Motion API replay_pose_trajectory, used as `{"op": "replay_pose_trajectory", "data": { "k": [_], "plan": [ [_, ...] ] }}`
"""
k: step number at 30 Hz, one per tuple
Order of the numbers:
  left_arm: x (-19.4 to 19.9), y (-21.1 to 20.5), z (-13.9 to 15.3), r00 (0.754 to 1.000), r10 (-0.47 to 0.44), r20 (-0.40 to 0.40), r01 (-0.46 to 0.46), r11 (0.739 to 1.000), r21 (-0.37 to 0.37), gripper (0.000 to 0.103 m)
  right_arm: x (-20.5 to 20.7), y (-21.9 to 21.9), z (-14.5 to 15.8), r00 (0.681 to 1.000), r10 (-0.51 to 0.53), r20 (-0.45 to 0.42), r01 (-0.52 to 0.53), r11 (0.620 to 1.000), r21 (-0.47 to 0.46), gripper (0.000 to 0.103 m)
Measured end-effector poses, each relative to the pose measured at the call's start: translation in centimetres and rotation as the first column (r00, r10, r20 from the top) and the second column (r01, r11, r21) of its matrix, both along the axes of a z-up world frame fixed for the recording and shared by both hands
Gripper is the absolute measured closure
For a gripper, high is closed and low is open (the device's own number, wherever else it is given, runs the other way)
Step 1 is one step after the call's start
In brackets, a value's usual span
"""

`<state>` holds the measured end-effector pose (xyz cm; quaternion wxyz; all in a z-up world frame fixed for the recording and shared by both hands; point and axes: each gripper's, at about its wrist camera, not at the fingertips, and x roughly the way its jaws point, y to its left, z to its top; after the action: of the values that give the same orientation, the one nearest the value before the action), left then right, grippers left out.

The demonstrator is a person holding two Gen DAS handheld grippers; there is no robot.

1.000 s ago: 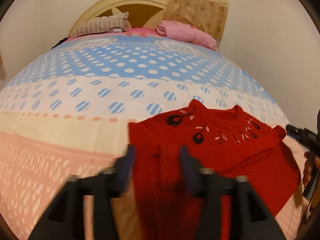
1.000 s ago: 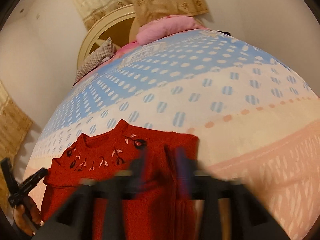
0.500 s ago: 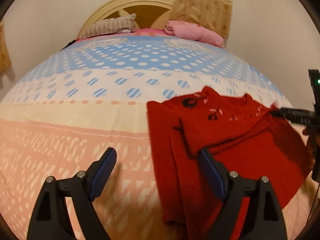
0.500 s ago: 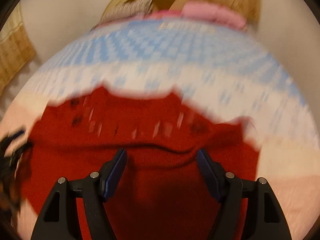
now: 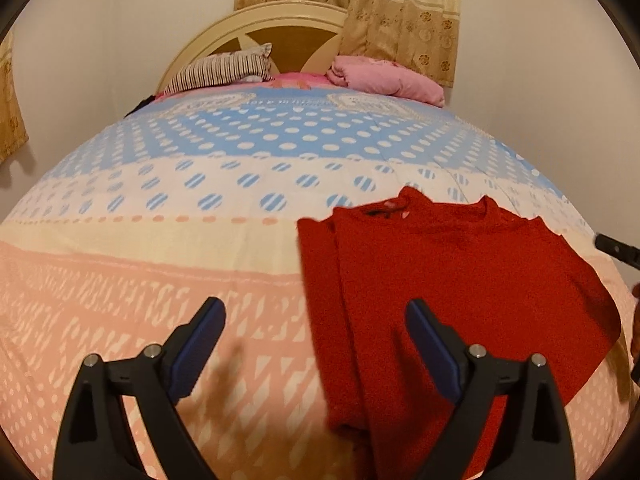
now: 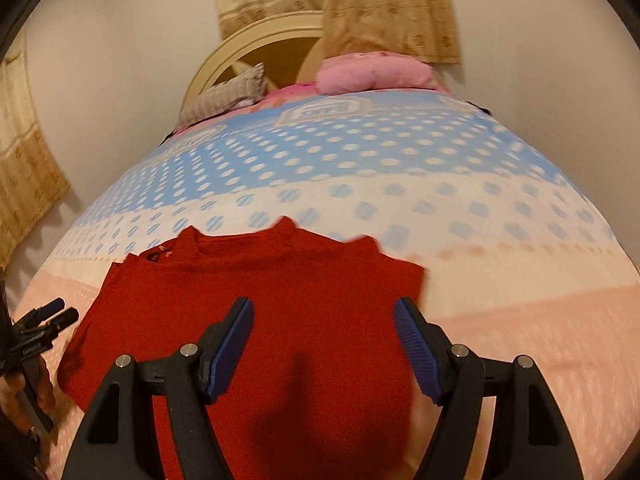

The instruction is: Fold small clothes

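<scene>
the left claw point(image 5: 312, 320) stands wide open with nothing between its blue pads, low in its frame over the pink band of the bedspread point(image 5: 140, 272); its right finger overlaps the red sweater point(image 5: 460, 272), which lies on the bed in the right half of the frame, one side folded inward. the right claw point(image 6: 322, 320) is also wide open and empty, above the sweater's middle. a striped pillow point(image 5: 224, 70) and pink blanket point(image 5: 388, 80) sit at the headboard, upper centre.
</scene>
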<state>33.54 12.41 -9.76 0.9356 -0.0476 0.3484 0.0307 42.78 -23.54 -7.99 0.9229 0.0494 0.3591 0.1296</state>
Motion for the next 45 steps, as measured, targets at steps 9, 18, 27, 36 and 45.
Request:
{"op": "replay_pose_trajectory", "data": {
  "k": [9, 18, 27, 36, 45],
  "plan": [
    [0.6, -0.1, -2.0, 0.997, 0.048, -0.054, -0.046, 0.998, 0.036, 0.007, -4.1, -4.6, -0.6, 0.997, -0.082, -0.002, 0.082, 0.995, 0.049, 0.030],
    [0.2, 1.2, -3.3, 0.993, 0.072, -0.095, -0.076, 0.997, -0.034, 0.000, -6.2, 1.0, -4.8, 0.992, 0.066, -0.105, -0.079, 0.988, -0.133, 0.030],
    [0.0, 1.1, -3.6, 0.993, 0.067, -0.098, -0.071, 0.997, -0.035, 0.000, -7.8, 3.5, -1.2, 1.000, 0.029, -0.008, -0.030, 0.975, -0.219, 0.030],
    [0.0, 1.0, -3.7, 0.992, 0.071, -0.101, -0.074, 0.997, -0.034, 0.000, -5.6, 11.9, -3.6, 0.978, 0.191, -0.090, -0.202, 0.970, -0.134, 0.030],
    [0.1, 1.4, -4.0, 0.992, 0.061, -0.111, -0.069, 0.995, -0.073, 0.000, -7.8, 12.9, -5.8, 0.977, 0.192, -0.090, -0.206, 0.961, -0.185, 0.030]
  ]
}}
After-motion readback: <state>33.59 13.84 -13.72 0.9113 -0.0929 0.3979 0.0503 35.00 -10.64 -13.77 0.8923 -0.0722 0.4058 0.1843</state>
